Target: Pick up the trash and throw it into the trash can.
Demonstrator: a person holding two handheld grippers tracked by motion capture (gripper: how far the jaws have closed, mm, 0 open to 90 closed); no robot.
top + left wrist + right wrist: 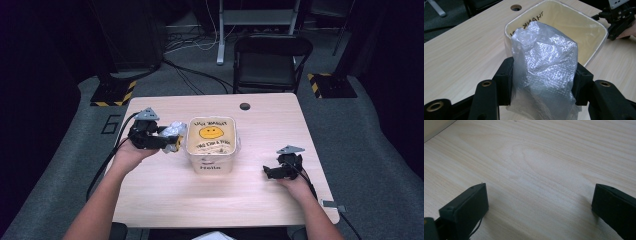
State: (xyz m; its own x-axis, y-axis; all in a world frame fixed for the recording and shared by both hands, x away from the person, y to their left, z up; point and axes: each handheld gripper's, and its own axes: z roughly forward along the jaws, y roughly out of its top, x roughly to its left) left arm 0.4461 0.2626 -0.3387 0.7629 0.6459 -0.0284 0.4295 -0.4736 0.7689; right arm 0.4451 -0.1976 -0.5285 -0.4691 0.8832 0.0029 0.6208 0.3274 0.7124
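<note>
A crumpled wad of clear bubble wrap (pixel 544 67) is clamped between the two black jaws of my left gripper (pixel 544 85), held above the table just left of a cream square tub (pixel 210 145). From the high view the bubble wrap (pixel 172 131) sticks out of the left gripper (pixel 167 141) toward the tub's left rim. The tub (pixel 596 42) has a yellow smiley and dark lettering inside and stands mid-table. My right gripper (pixel 269 172) rests low on the table right of the tub. Its jaws stand wide apart in the right gripper view (pixel 539 202) with bare wood between them.
The wooden table (pixel 260 200) has a round cable hole (pixel 244 106) near its far edge. A black folding chair (pixel 270 60) stands beyond the table. Yellow-and-black striped stand bases (pixel 114 95) sit on the grey floor at both far corners.
</note>
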